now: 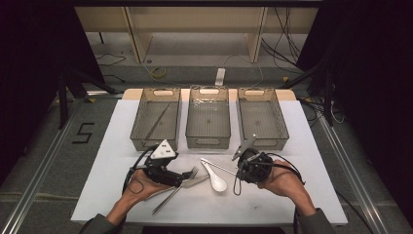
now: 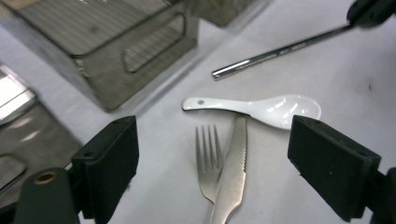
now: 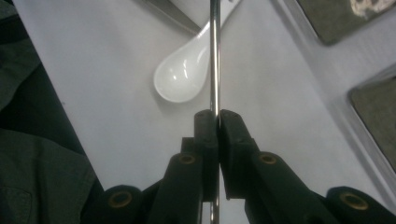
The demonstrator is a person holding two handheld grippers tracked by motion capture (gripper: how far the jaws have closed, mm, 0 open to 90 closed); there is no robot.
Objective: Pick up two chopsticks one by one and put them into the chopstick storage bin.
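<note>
A steel fork (image 2: 208,156) and a serrated knife (image 2: 235,168) lie side by side on the white table, tips toward a white ceramic spoon (image 2: 261,108). My left gripper (image 2: 212,140) stands open, one jaw on each side of the fork and knife, touching neither. In the high view it (image 1: 184,174) sits at the front left by the fork (image 1: 191,173). My right gripper (image 3: 218,116) is shut on a thin metal chopstick (image 3: 215,60), lifted over the spoon (image 3: 181,74). From above, the chopstick (image 1: 219,166) sticks out leftward from the right gripper (image 1: 240,171).
Three grey mesh bins stand in a row at the back: left (image 1: 155,119), middle (image 1: 208,119) and right (image 1: 262,119). The left bin holds a thin stick (image 1: 158,122). The table's front edge (image 1: 204,222) runs just behind my forearms.
</note>
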